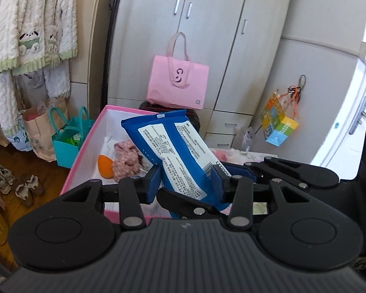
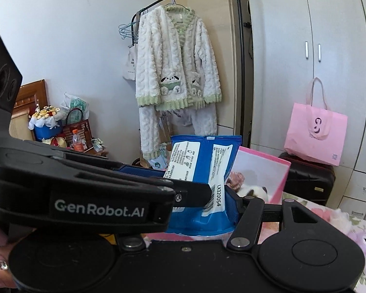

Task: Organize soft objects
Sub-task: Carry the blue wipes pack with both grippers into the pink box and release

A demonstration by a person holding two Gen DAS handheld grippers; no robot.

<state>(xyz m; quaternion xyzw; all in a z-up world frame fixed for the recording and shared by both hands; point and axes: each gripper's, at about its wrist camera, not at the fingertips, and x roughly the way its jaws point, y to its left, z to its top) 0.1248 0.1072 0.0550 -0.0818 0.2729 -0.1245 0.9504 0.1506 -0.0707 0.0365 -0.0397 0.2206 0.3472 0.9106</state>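
"GenRobot.AI" in white on the side of the left gripper (image 2: 195, 171), at 8 o'clock in right wrist view. Code "LX320054" runs vertically on the white label of the blue wipes pack (image 2: 205, 171), ctr frame. Other print on pack too small to read.

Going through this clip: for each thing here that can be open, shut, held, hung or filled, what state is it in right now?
Wipes pack: sealed, held up over the box by both grippers.
Left gripper: shut on the pack.
Right gripper: shut on the pack.
Pink box: open, with an orange sponge and pink fabric inside.
Wardrobe doors: closed.
Fleece jacket: hung on the rack.
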